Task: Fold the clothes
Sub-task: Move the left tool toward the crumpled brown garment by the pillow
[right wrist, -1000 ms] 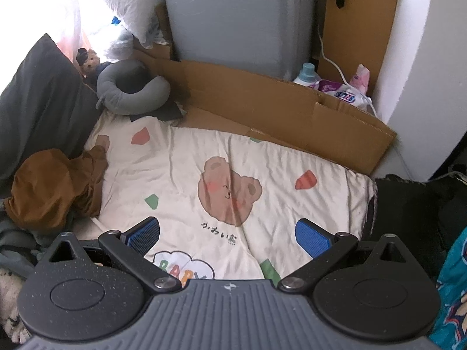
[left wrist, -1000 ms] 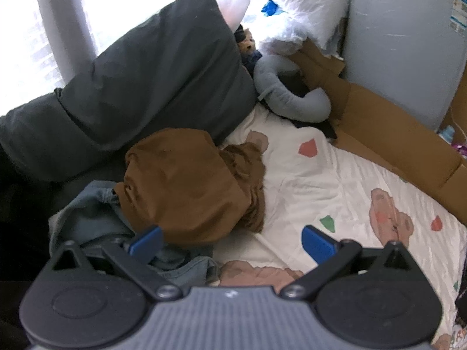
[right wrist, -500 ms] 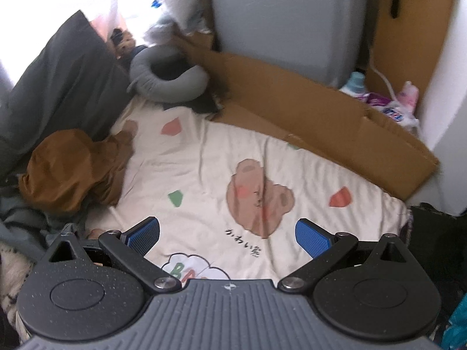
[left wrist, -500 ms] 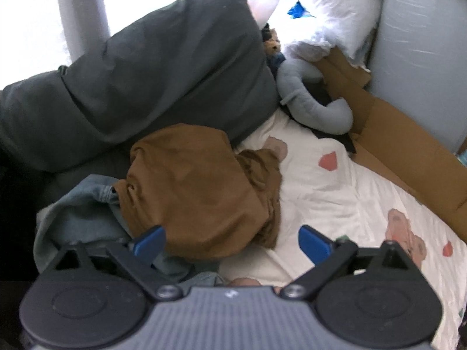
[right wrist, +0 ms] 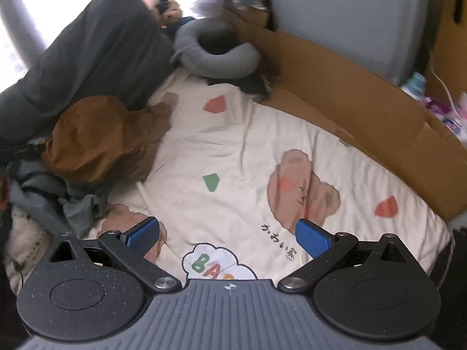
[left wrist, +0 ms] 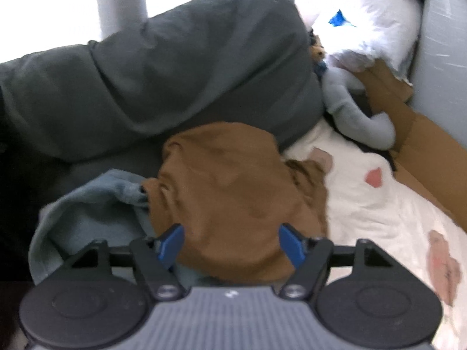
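While brown garment (left wrist: 227, 192) sits crumpled at sheet's left edge, dark grey pillow (left wrist: 163, 67) crowds right behind it, blue-grey clothes (left wrist: 87, 204) bunched under its near-left side. Left gripper (left wrist: 230, 245) fingers spread wide, straddling garment's near edge. Right gripper (right wrist: 227, 236) fingers spread, holding nothing, over bear-print sheet (right wrist: 262, 134), which lies bare right of garment up to cardboard wall (right wrist: 364, 110).
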`<state>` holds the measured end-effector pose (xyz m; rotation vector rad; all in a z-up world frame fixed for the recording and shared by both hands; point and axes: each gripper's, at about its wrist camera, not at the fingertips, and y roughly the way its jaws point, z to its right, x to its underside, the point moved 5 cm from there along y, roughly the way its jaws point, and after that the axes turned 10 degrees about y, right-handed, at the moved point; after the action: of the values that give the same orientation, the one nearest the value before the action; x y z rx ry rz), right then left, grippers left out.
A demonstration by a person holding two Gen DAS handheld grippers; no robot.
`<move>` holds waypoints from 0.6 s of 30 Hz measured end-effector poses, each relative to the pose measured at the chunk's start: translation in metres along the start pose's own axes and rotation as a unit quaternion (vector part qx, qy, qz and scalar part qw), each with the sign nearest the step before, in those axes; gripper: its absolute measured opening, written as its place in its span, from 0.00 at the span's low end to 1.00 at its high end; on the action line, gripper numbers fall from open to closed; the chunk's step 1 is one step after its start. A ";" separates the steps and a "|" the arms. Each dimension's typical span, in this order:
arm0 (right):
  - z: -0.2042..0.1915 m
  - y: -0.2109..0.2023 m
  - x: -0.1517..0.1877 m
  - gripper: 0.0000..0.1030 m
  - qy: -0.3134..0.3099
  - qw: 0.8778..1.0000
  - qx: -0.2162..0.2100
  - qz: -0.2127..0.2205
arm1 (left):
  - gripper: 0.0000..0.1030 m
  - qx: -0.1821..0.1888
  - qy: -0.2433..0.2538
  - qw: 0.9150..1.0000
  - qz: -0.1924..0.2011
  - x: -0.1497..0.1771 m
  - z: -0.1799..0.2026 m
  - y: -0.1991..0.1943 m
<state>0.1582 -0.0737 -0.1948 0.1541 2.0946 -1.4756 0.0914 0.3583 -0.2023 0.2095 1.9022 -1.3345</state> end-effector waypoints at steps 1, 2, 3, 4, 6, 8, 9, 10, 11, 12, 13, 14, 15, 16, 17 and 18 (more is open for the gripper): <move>-0.001 0.004 0.002 0.99 -0.005 1.000 -0.003 -0.005 | 0.69 -0.002 -0.006 1.000 0.005 0.002 -0.005 0.003; -0.002 0.008 0.005 0.99 -0.010 1.000 -0.007 -0.011 | 0.69 -0.003 -0.014 1.000 0.010 0.003 -0.011 0.005; -0.004 0.012 0.007 0.99 -0.015 1.000 -0.010 -0.016 | 0.69 -0.007 -0.018 1.000 0.016 0.005 -0.016 0.008; -0.005 0.017 0.010 0.99 -0.020 0.999 -0.013 -0.022 | 0.69 -0.012 -0.021 0.999 0.021 0.006 -0.020 0.011; -0.007 0.025 0.014 0.99 -0.030 0.999 -0.020 -0.033 | 0.68 -0.014 -0.032 0.999 0.036 0.010 -0.028 0.016; -0.009 0.033 0.019 0.99 -0.040 0.998 -0.027 -0.044 | 0.68 -0.012 -0.050 0.998 0.042 0.015 -0.036 0.026; -0.010 0.037 0.022 0.99 -0.045 0.997 -0.030 -0.050 | 0.68 -0.010 -0.059 0.997 0.043 0.018 -0.039 0.031; -0.011 0.041 0.024 0.99 -0.048 0.997 -0.032 -0.056 | 0.67 -0.007 -0.068 0.997 0.043 0.021 -0.042 0.036; -0.011 0.045 0.026 0.99 -0.046 0.996 -0.034 -0.063 | 0.67 -0.010 -0.072 0.996 0.044 0.022 -0.045 0.039; -0.010 0.048 0.028 0.99 -0.045 0.996 -0.035 -0.067 | 0.67 -0.016 -0.074 0.996 0.047 0.024 -0.047 0.042; -0.010 0.050 0.030 0.99 -0.048 0.996 -0.036 -0.066 | 0.67 -0.022 -0.077 0.996 0.049 0.025 -0.049 0.045; -0.010 0.053 0.032 0.99 -0.051 0.996 -0.036 -0.066 | 0.65 -0.028 -0.079 0.995 0.050 0.027 -0.052 0.048; -0.009 0.056 0.033 0.99 -0.052 0.996 -0.037 -0.067 | 0.62 -0.029 -0.086 0.995 0.049 0.029 -0.054 0.052; -0.008 0.058 0.035 0.99 -0.052 0.996 -0.038 -0.069 | 0.59 -0.028 -0.094 0.994 0.047 0.031 -0.056 0.056; -0.007 0.061 0.036 0.99 -0.052 0.995 -0.040 -0.070 | 0.57 -0.027 -0.098 0.994 0.046 0.033 -0.058 0.060; -0.006 0.064 0.038 0.99 -0.051 0.995 -0.041 -0.073 | 0.57 -0.027 -0.101 0.993 0.045 0.036 -0.059 0.063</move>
<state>0.1500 -0.0525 -0.2659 -0.1052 2.1166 -1.4451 0.0713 0.4255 -0.2643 0.1257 1.7357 -1.1945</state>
